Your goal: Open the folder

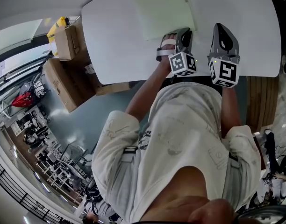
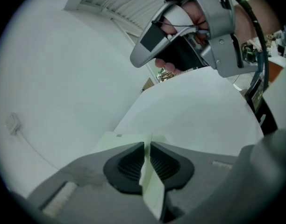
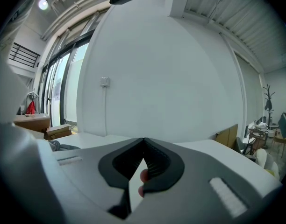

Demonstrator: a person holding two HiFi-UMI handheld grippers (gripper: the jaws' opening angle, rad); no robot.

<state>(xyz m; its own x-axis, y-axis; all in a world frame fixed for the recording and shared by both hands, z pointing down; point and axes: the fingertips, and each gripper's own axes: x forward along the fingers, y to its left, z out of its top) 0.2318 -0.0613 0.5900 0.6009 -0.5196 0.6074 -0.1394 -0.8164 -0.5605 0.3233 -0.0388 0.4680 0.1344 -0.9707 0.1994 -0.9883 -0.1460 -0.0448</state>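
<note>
White, smooth, matt tabletop [image 1: 110, 36] w/ rounded corners fills the top of the head view. Brown cardboard boxes [image 1: 63, 78] sit off its left edge. Pale green folder [image 1: 164, 8], thin, rectangular and slightly glossy, lies flat on the tabletop toward its far side, near edge facing the person.

L gripper [image 1: 184, 31] is grey moulded plastic w/ black ribbed pads [image 2: 126, 164]. It's tipped down at the folder's near edge, close to the right corner. Its jaws are almost together and pinch a thin green sheet of the folder. The sheet stands edge-on in the slit between the pads & runs back toward the camera.

R gripper [image 1: 220, 28], same build, sits just beside the L one, right of the folder & not touching it. Its jaws meet tip to tip w/ nothing held. A fingertip [image 3: 144, 175] shows thru the gap lower down.
</note>
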